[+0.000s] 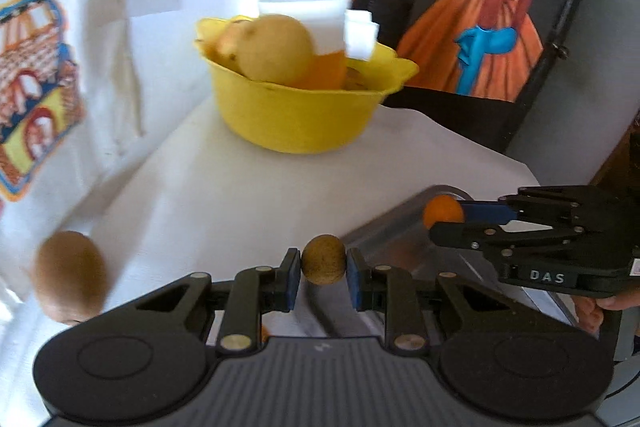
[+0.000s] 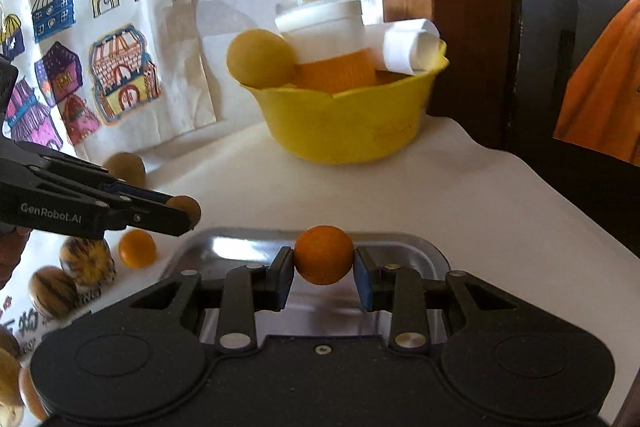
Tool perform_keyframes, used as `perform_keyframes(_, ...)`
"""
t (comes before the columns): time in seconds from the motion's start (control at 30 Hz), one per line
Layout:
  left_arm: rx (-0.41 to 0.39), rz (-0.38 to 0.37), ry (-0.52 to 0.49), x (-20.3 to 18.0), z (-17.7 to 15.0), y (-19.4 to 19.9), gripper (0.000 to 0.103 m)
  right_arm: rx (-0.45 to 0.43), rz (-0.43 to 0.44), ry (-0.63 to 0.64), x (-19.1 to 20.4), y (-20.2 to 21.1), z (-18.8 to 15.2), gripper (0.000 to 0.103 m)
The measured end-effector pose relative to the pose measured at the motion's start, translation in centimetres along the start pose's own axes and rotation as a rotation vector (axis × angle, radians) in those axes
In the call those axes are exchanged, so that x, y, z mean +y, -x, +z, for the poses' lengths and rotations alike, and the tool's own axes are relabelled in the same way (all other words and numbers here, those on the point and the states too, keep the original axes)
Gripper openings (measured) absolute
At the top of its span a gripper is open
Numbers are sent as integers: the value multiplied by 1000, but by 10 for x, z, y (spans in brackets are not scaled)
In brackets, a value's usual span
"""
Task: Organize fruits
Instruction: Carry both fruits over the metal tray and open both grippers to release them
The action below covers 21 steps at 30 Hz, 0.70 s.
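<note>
We hold a small brown fruit (image 1: 323, 264) in the left gripper (image 1: 323, 267) and an orange fruit (image 2: 323, 254) in the right gripper (image 2: 323, 259), jaws clamped on both. To seat them well, we should lower each into the metal tray (image 2: 416, 247) before releasing.

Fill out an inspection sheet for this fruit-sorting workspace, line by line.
Surface: white table, metal tray near the front.
Job's things: small orange fruit and small brown fruit, each gripped; loose orange ball, striped fruits and brown fruit on the table.
Clutter: yellow bowl holding a pear, jar and paper roll.
Grippers: left gripper shut on brown fruit; right gripper shut on orange fruit.
Cables: nothing seen.
Surroundings: children's drawings on the wall.
</note>
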<state>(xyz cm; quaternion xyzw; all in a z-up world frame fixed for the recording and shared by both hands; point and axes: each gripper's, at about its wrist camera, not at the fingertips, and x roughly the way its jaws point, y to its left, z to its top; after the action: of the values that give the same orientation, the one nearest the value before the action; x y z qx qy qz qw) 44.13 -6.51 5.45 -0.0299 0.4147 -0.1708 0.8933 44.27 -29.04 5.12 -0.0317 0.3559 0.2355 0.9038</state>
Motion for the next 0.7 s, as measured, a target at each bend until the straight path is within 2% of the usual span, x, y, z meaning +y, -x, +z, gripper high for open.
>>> perform_keyframes(0.3, 42, -1, -43, -29, -13, -22, 27, 5, 8, 44, 0, 1, -13, 34)
perform_keyframes(0.7, 63, 21, -24, -30, -12, -34, 27, 20, -1, 41, -2, -7, -13, 35)
